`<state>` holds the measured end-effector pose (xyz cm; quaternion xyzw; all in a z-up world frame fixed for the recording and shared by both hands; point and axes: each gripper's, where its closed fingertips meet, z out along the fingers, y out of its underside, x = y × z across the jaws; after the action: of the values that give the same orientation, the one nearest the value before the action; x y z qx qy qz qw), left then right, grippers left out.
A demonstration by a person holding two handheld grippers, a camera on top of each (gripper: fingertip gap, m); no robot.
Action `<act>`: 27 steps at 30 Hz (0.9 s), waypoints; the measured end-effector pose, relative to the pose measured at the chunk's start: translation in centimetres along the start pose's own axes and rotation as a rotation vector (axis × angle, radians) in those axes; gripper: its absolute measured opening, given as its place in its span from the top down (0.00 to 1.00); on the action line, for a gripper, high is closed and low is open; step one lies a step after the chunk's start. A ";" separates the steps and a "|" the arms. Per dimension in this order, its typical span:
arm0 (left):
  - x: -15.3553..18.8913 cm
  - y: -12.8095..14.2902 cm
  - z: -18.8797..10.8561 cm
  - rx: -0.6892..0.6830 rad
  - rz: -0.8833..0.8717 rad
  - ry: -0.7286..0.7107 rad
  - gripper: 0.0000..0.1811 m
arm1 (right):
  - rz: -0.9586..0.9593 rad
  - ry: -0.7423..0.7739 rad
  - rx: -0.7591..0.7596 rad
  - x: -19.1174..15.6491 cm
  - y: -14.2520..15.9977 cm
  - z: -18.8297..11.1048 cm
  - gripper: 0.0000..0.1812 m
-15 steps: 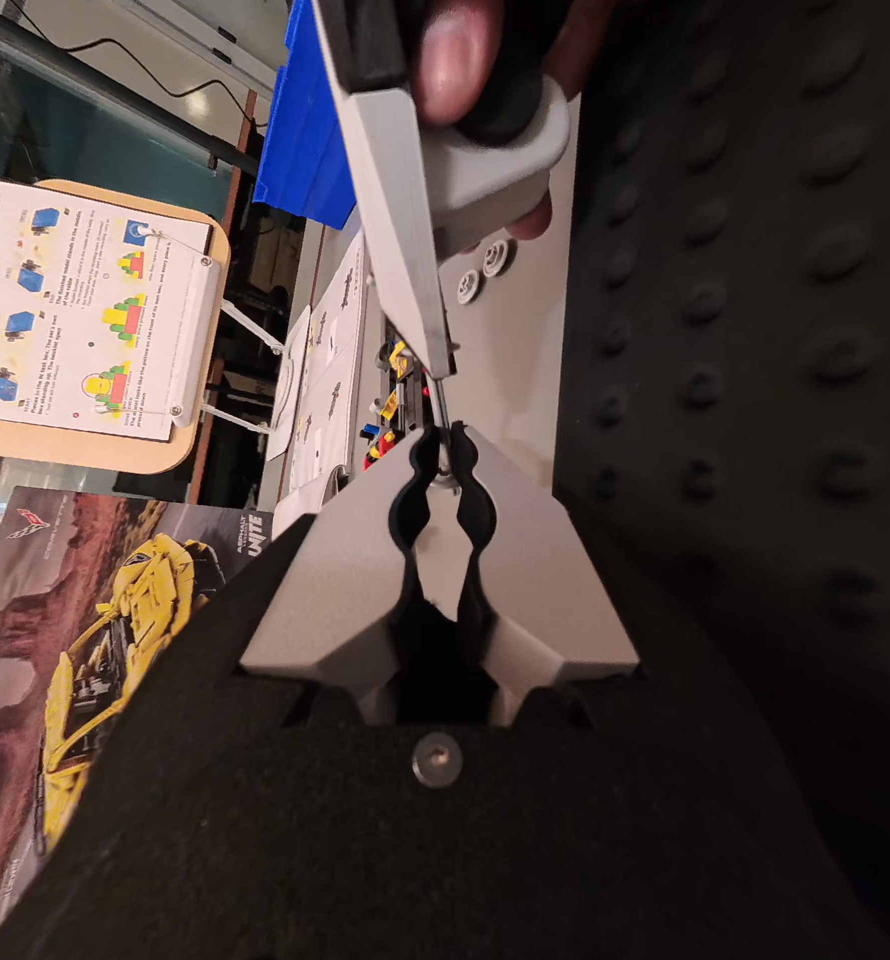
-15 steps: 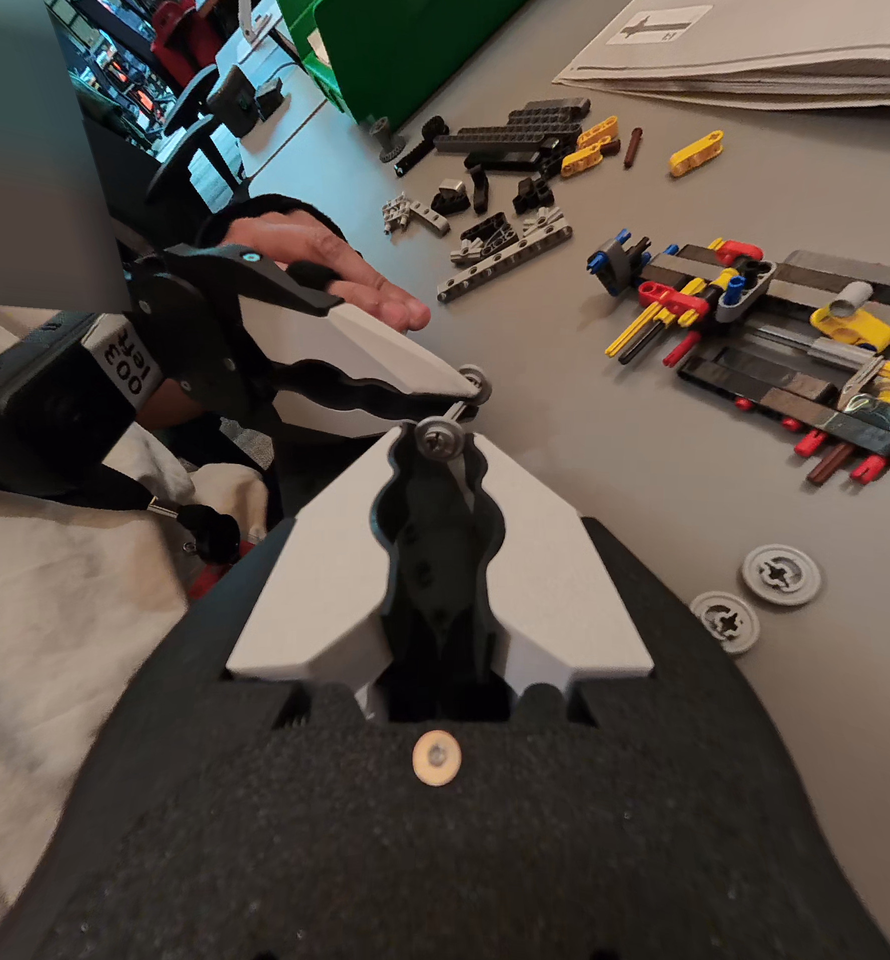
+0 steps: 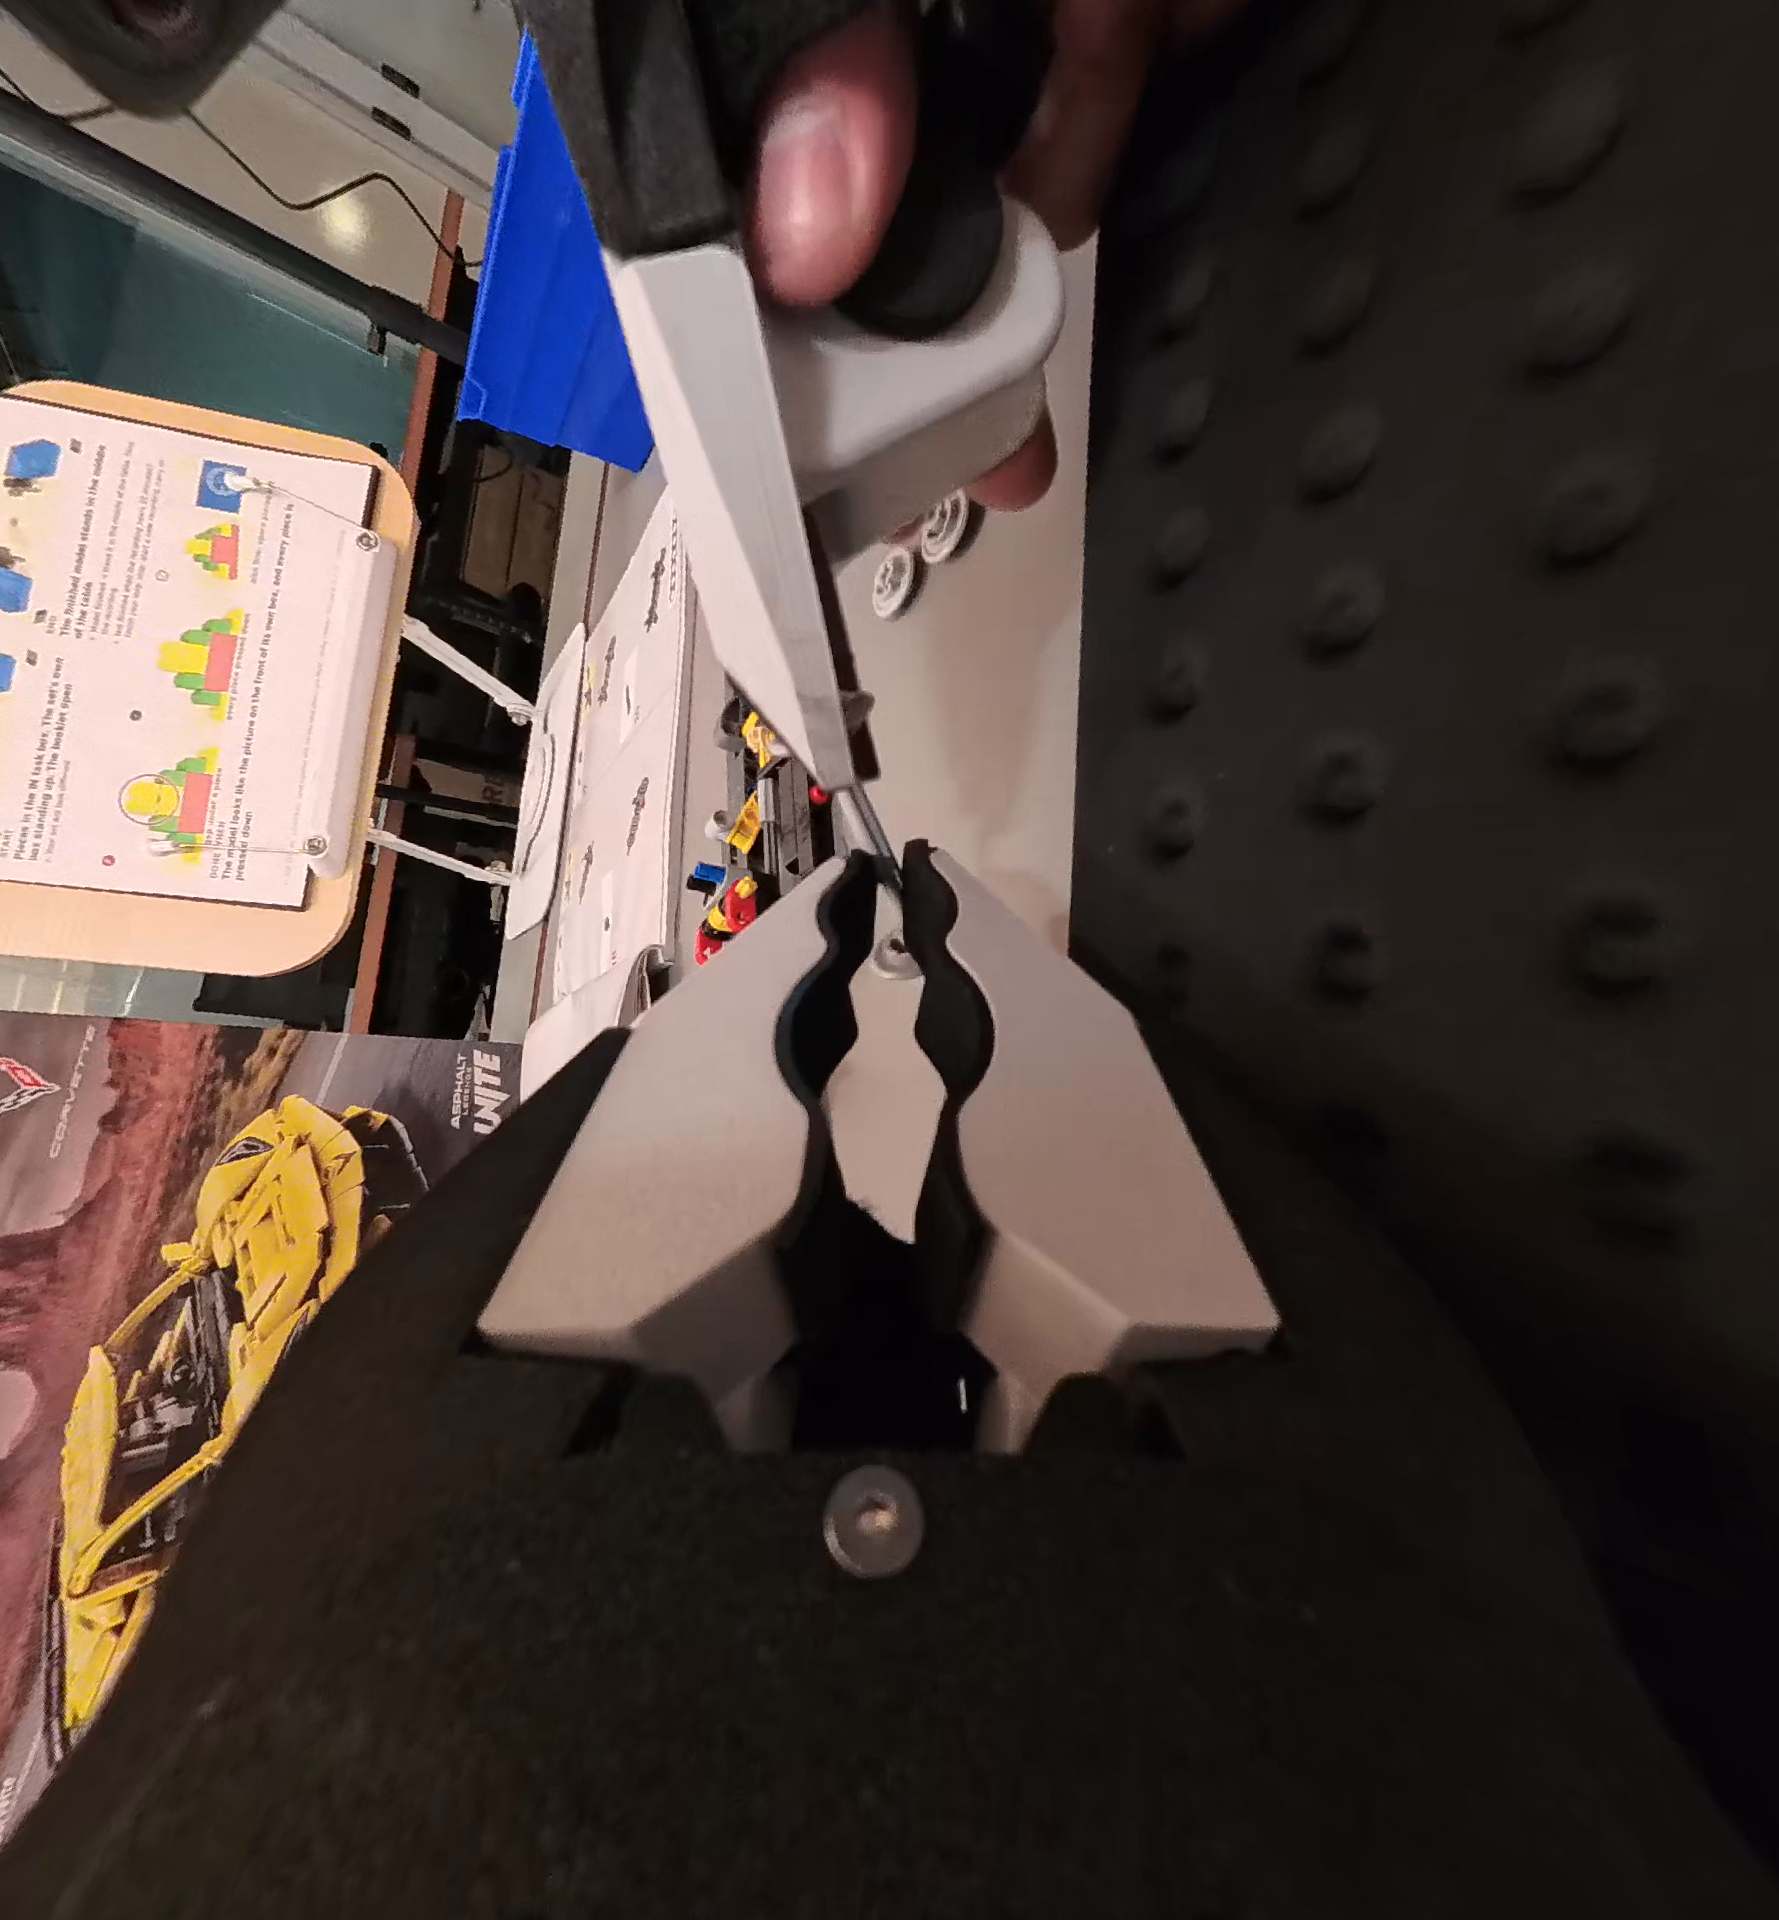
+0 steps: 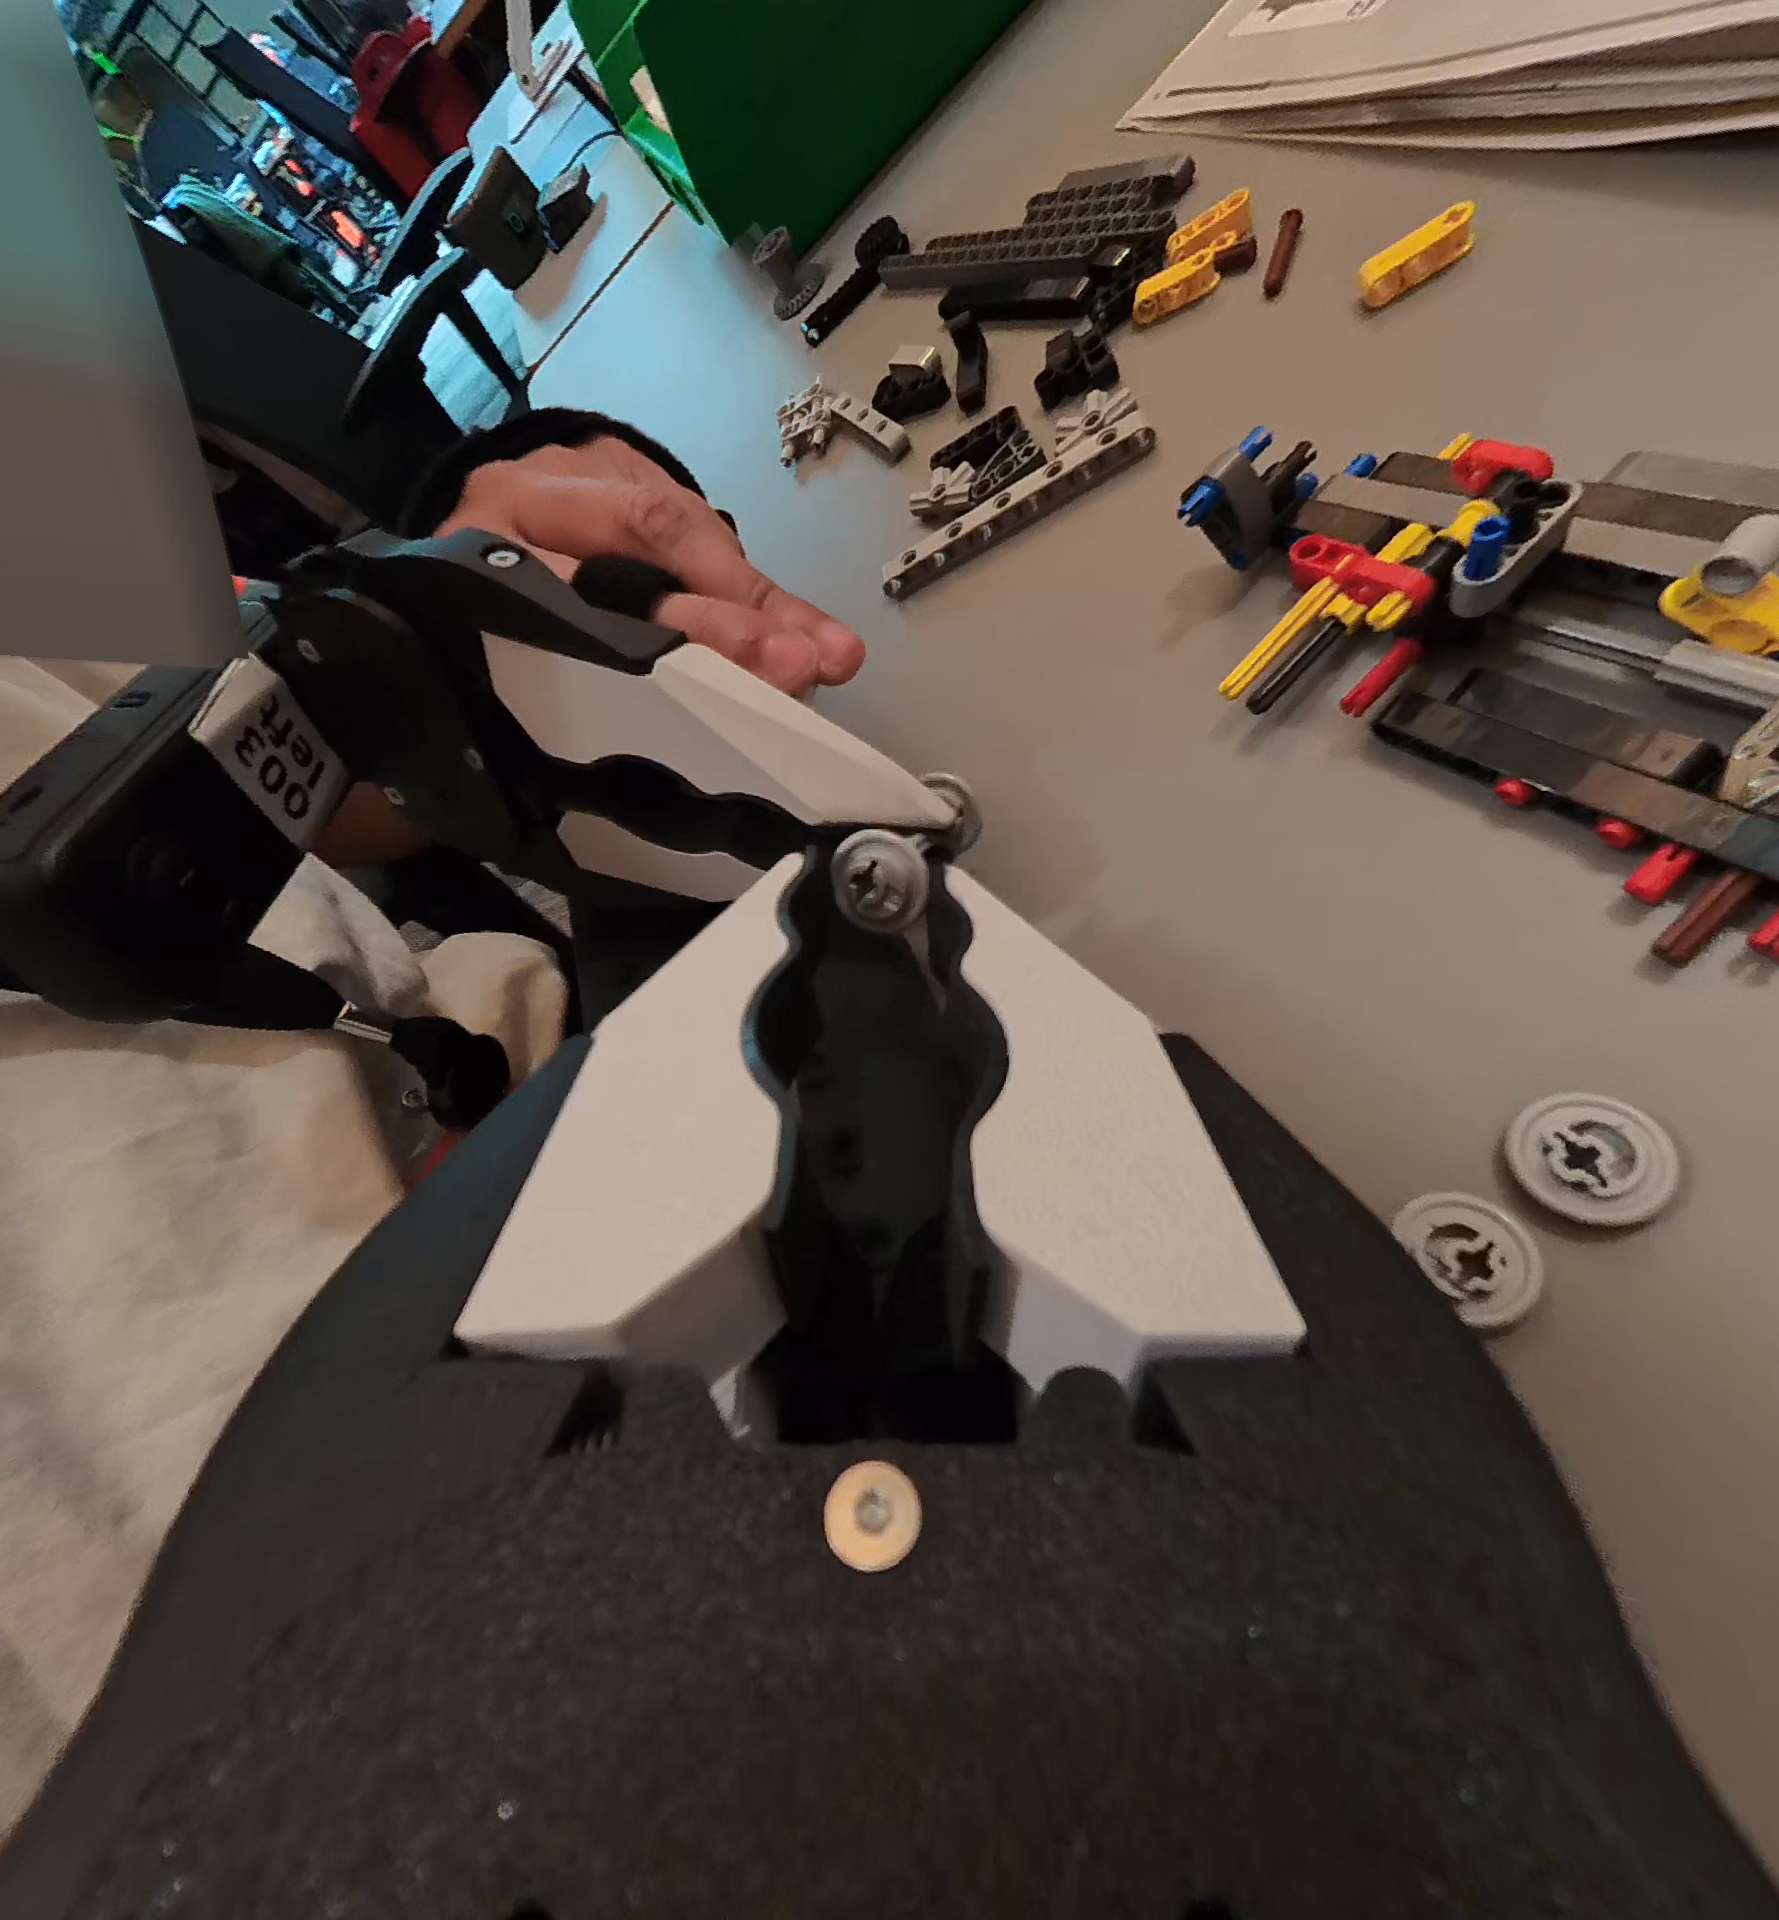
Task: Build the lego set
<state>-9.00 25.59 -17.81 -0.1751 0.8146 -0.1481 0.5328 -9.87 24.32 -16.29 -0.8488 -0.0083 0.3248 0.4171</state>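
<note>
A thin dark axle carries a small grey disc at each end, held in the air over the grey table. My right gripper is shut on the near disc, which faces the camera. My left gripper is shut on the other disc, which sits between its black pads. In the right wrist view the left gripper comes in from the left with its disc at its tip. In the left wrist view the right gripper comes down from the top.
Two loose grey discs lie at the right. A partly built black beam assembly with yellow, red and blue pins and loose beams lie farther off. A booklet, a green bin and the set's box stand around. Left and right tips are no more than a few centimetres apart.
The left gripper's disc has moved slightly closer to the right gripper's disc. Both grippers stay shut and almost in place.
</note>
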 end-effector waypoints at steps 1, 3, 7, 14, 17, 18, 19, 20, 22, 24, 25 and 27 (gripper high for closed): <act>0.0 -0.2 0.0 0.006 0.005 -0.003 0.98 | -0.004 -0.031 -0.010 -0.5 0.1 0.2 0.91; 0.0 0.1 0.2 -0.018 0.018 -0.006 0.98 | -0.039 0.004 -0.060 -0.3 0.6 0.8 0.92; -0.1 0.1 0.2 0.001 -0.032 0.008 0.99 | -0.026 0.007 -0.037 -0.3 0.2 0.6 0.92; -0.6 0.8 0.4 -0.006 -0.174 0.054 0.99 | -0.178 0.182 0.028 0.5 -0.4 -0.4 0.83; -0.5 0.8 0.4 -0.002 -0.200 0.077 0.99 | -0.242 0.274 0.050 0.7 -0.6 -0.4 0.85; -0.4 0.8 0.5 -0.003 -0.195 0.080 0.99 | -0.258 0.289 0.062 0.5 -0.8 -0.3 0.85; -0.3 0.8 0.5 -0.005 -0.183 0.080 0.99 | -0.264 0.294 0.073 0.4 -0.9 -0.2 0.85; -0.2 0.8 0.5 -0.007 -0.169 0.079 0.99 | -0.261 0.289 0.069 0.3 -0.9 0.0 0.86; -0.1 0.6 0.5 -0.007 -0.145 0.072 0.99 | -0.259 0.298 0.036 0.5 -0.5 0.3 0.90; -0.1 0.6 0.5 -0.012 -0.141 0.069 0.98 | -0.279 0.315 0.004 0.6 -0.2 0.7 0.90; -0.1 0.7 0.5 -0.013 -0.144 0.069 0.98 | -0.289 0.333 -0.015 0.8 0.0 0.9 0.90; -0.1 0.7 0.5 -0.014 -0.151 0.072 0.98 | -0.303 0.362 -0.030 1.0 0.1 1.0 0.89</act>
<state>-8.58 26.27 -18.21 -0.2345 0.8187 -0.1884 0.4891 -9.64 25.27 -17.37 -0.8884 -0.0655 0.1007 0.4430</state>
